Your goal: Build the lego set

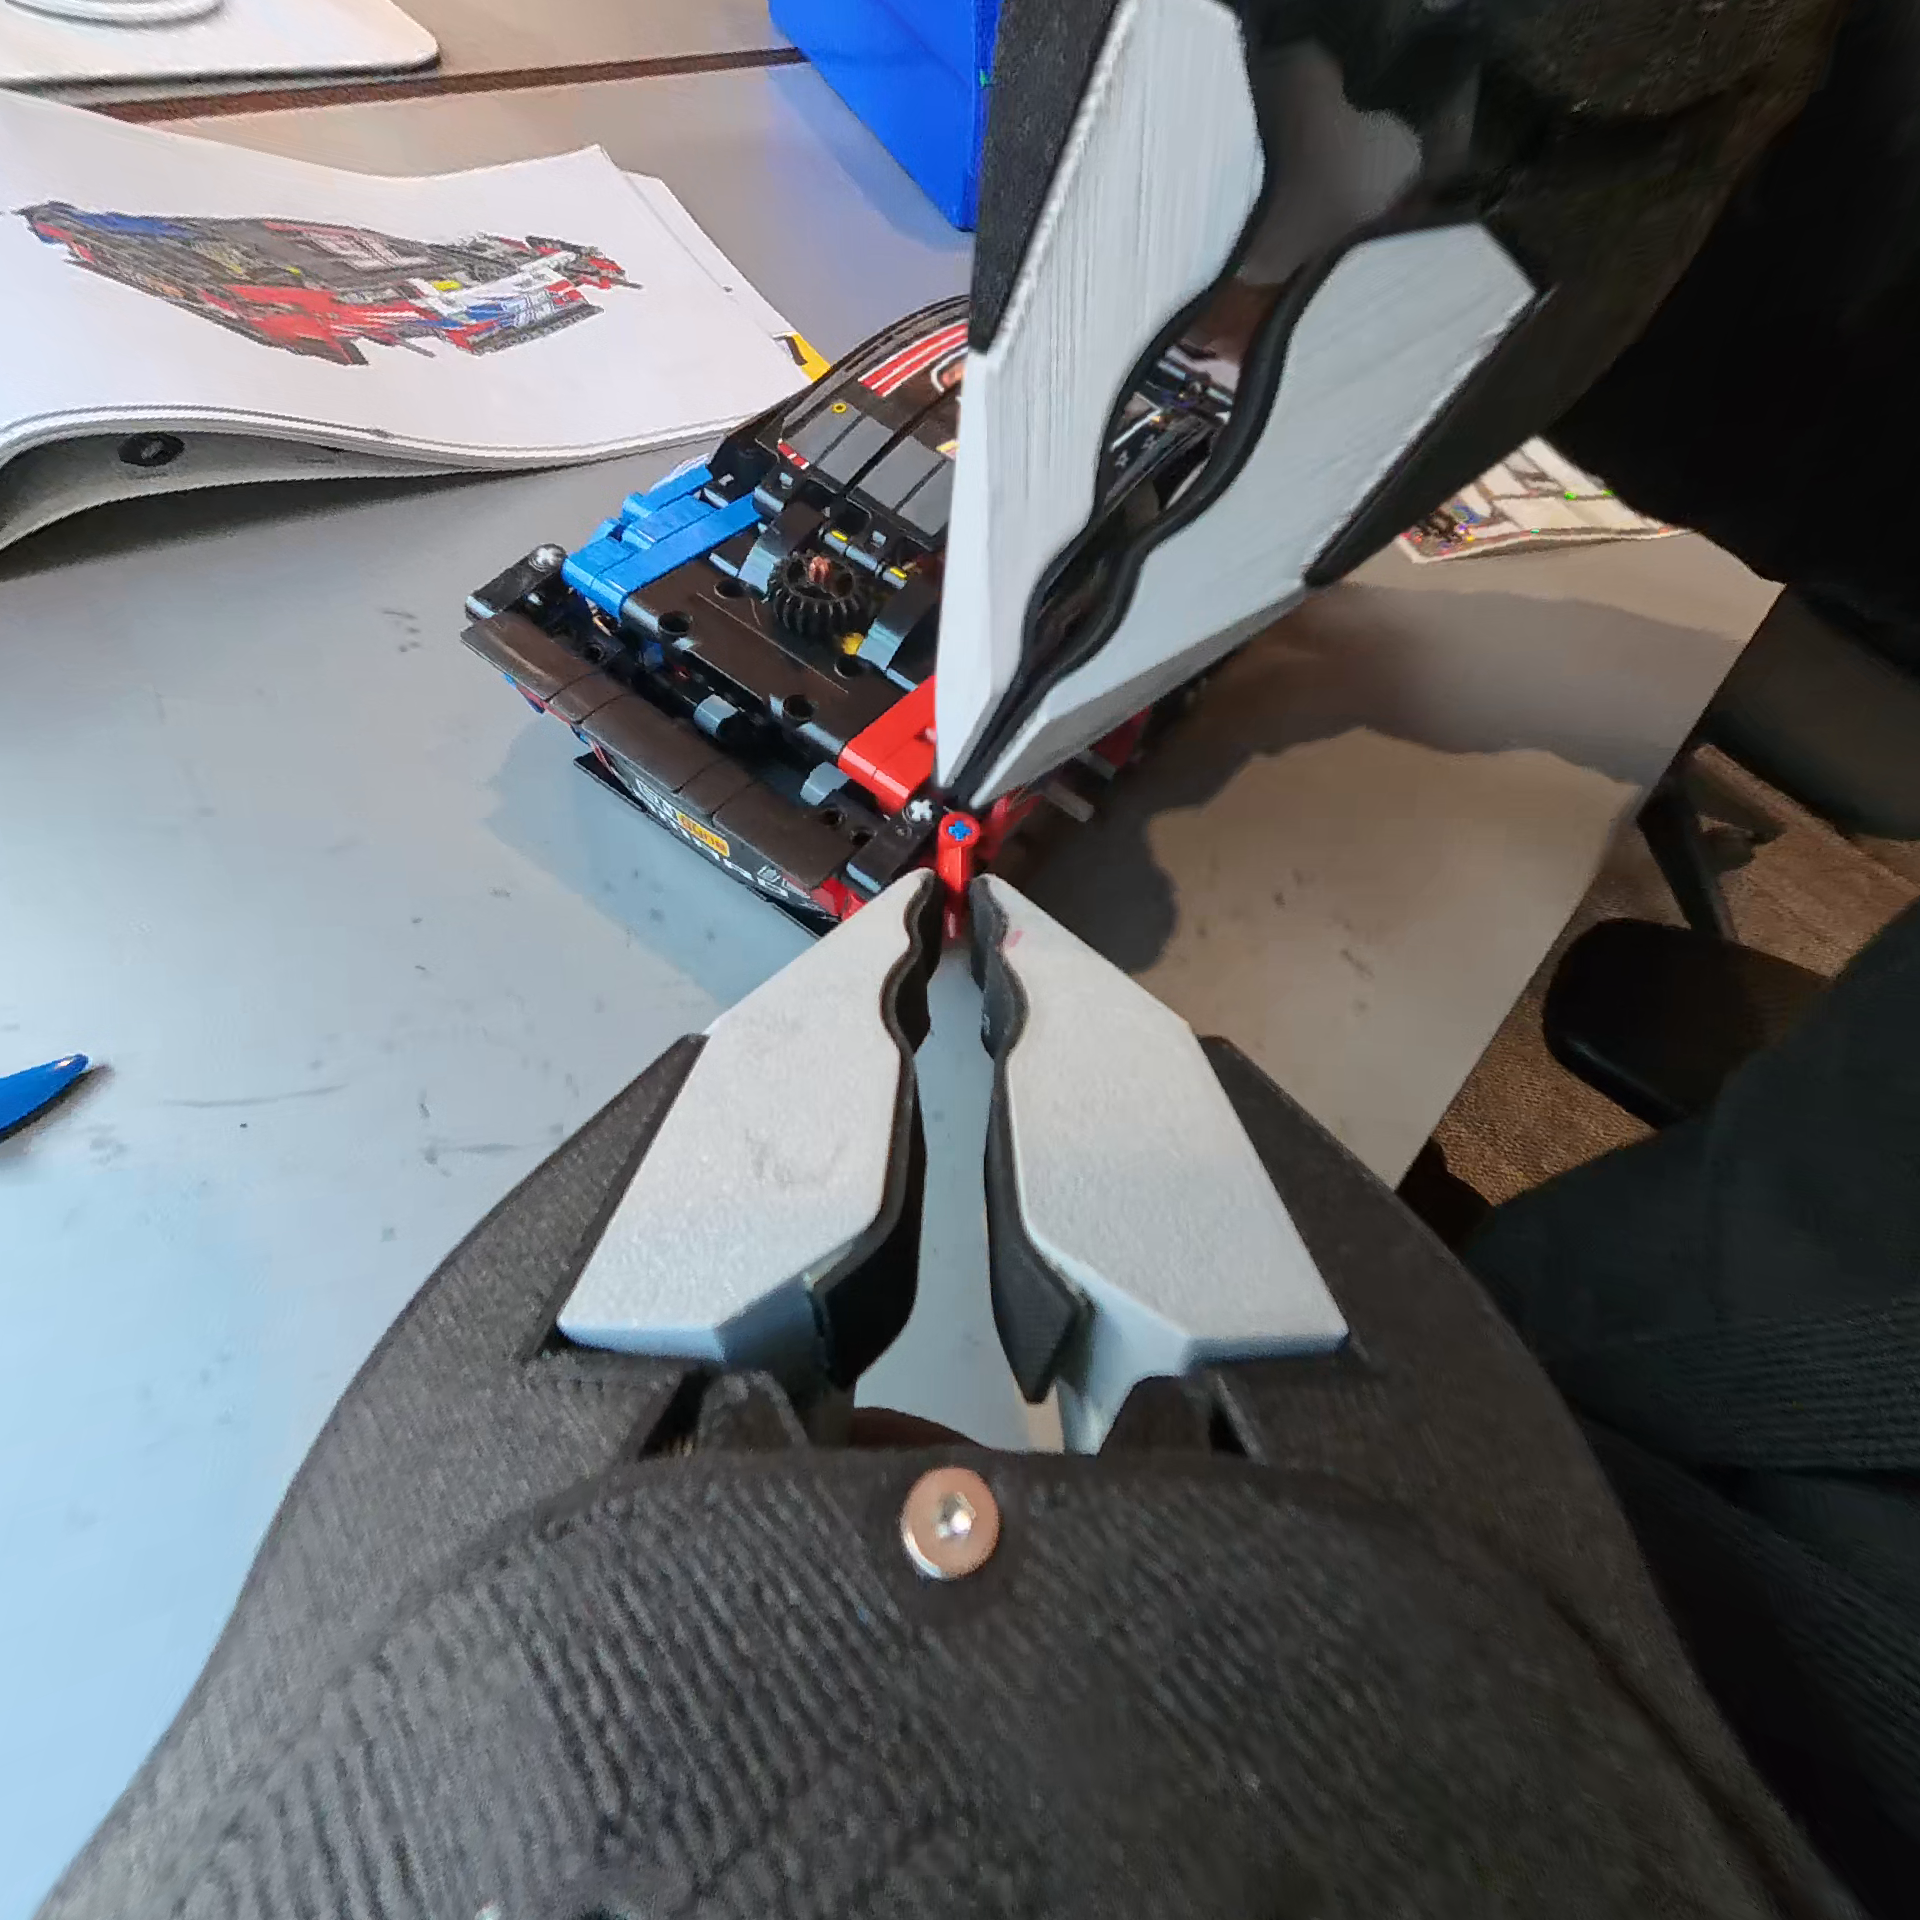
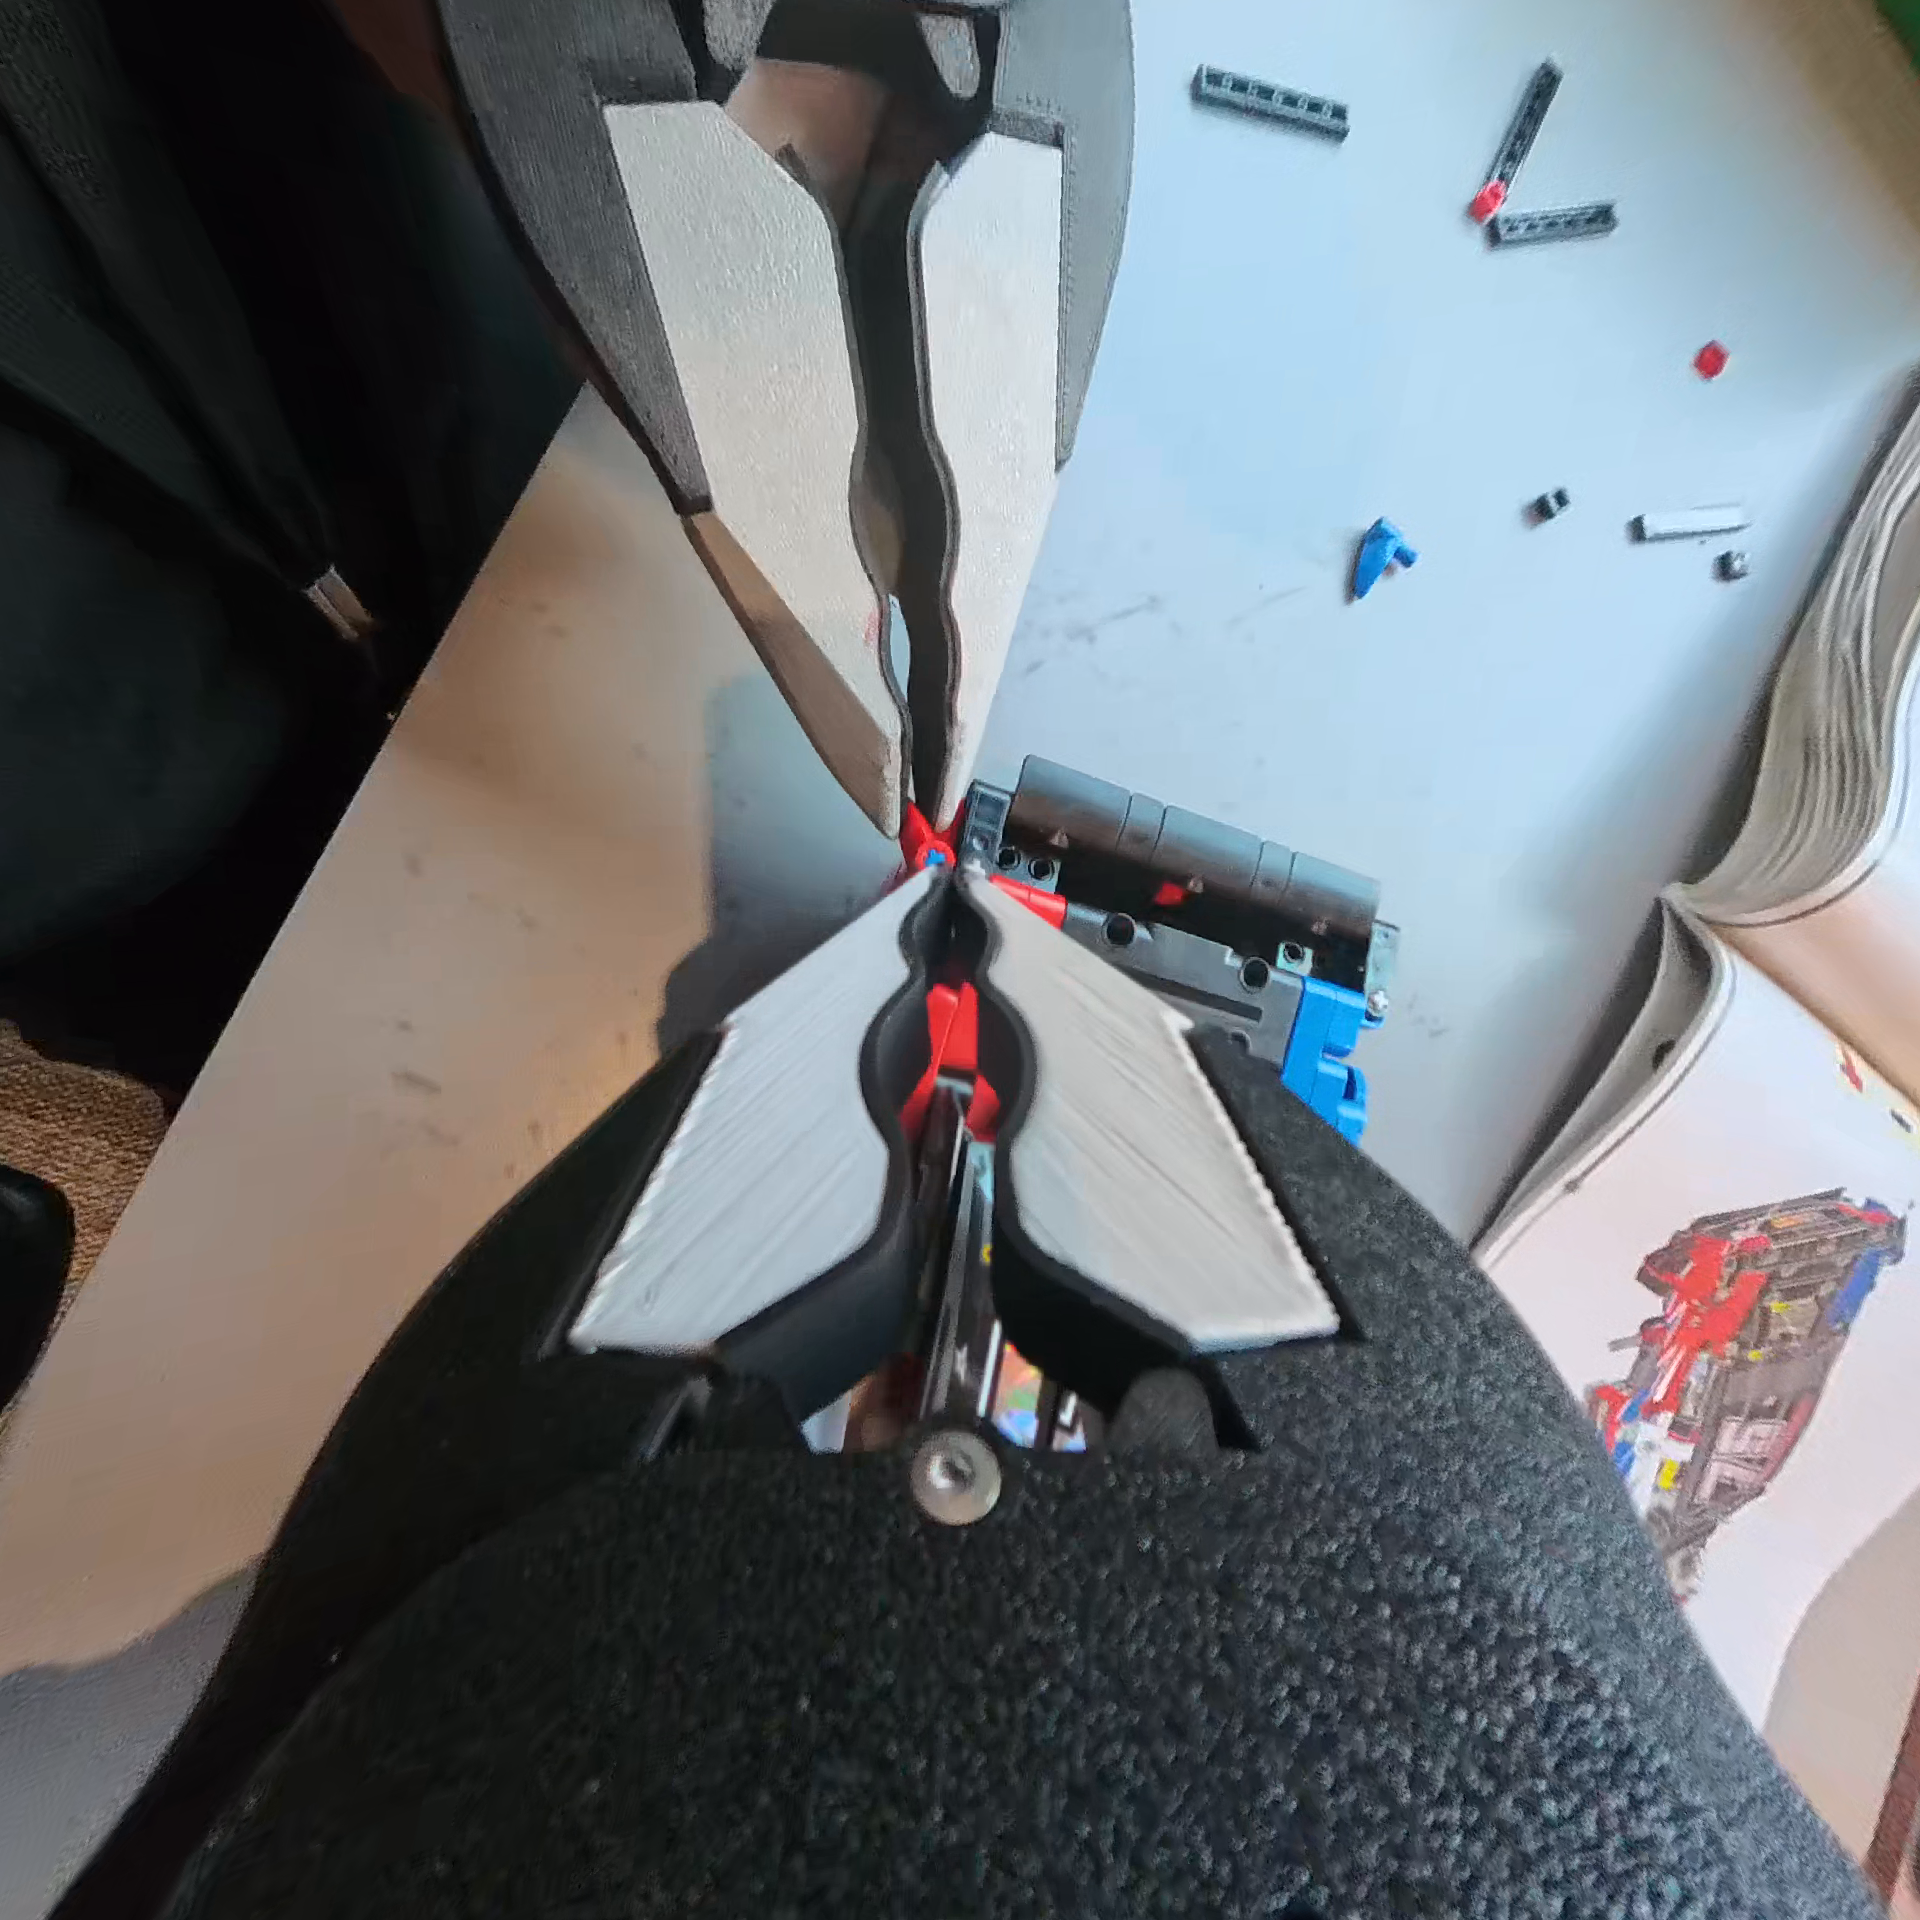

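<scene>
Left gripper [image 1: 954, 894] fills the near field of its own view; fingers nearly together, tips pinching a small red connector [image 1: 957, 844] with a blue pin end showing in its top. Its long axis runs straight out from between the fingertips, away from the camera.

Right gripper [image 2: 951, 883] comes in from the opposite side, tip to tip with the left. Its fingers look pressed almost together at the tips, over red parts of the car model [image 2: 1174, 925]; whether they actually clamp anything, cannot tell, since the contact is hidden.

Car model, black with blue and red sections, rests on the grey table [image 1: 260, 831], directly beyond the left fingertips and touching the connector region. A black gear [image 1: 816, 597] sits on its upper face.

Judgement: the step in hand is seating the red connector onto the model's red corner. The left gripper holds the part; the right steadies. The push should follow the connector's long axis, toward the model.

Instruction booklet [image 1: 364, 312] lies open beyond the model, to the left of the fingers. Loose pieces [image 2: 1382, 556] are scattered well apart. Stickers on the model carry lettering; not transcribed.
</scene>
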Demonstrator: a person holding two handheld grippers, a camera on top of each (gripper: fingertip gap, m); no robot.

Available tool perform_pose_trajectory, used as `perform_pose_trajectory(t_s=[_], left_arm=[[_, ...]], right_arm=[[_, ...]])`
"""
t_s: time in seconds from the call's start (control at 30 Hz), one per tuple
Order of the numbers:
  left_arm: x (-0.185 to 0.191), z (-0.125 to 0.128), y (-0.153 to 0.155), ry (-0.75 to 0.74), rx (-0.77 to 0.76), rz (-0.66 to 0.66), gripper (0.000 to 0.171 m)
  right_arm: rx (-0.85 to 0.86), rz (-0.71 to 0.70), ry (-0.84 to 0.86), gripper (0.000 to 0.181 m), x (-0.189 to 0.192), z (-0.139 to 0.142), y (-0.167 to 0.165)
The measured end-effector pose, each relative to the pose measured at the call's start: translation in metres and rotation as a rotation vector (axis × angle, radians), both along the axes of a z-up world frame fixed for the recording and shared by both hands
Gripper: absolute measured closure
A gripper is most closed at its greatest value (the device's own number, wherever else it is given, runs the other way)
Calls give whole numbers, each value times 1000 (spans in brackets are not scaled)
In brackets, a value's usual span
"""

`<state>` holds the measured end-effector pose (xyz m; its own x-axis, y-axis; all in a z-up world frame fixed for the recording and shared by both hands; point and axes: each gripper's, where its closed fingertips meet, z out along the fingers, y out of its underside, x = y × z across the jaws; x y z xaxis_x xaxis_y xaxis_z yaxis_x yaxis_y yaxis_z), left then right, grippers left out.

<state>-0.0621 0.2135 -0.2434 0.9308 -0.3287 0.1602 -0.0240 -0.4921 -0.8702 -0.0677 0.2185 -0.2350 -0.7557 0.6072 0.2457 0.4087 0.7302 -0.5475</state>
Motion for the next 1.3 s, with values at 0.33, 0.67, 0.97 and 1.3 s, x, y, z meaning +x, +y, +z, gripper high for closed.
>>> perform_pose_trajectory(t_s=[0.33,0.67,0.97,1.3], left_arm=[[1,0,0,15,6,-25,170],[-1,0,1,-10,0,-34,170],[-14,0,-4,102,33,-42,130],[-18,-22,6,117,-112,-102,103]], right_arm=[[0,32,-8,181,0,-2,-7],[10,-25,21,181,-2,3,-4],[-69,-187,97,181,6,19,-1],[-196,-277,164,180,15,27,0]])
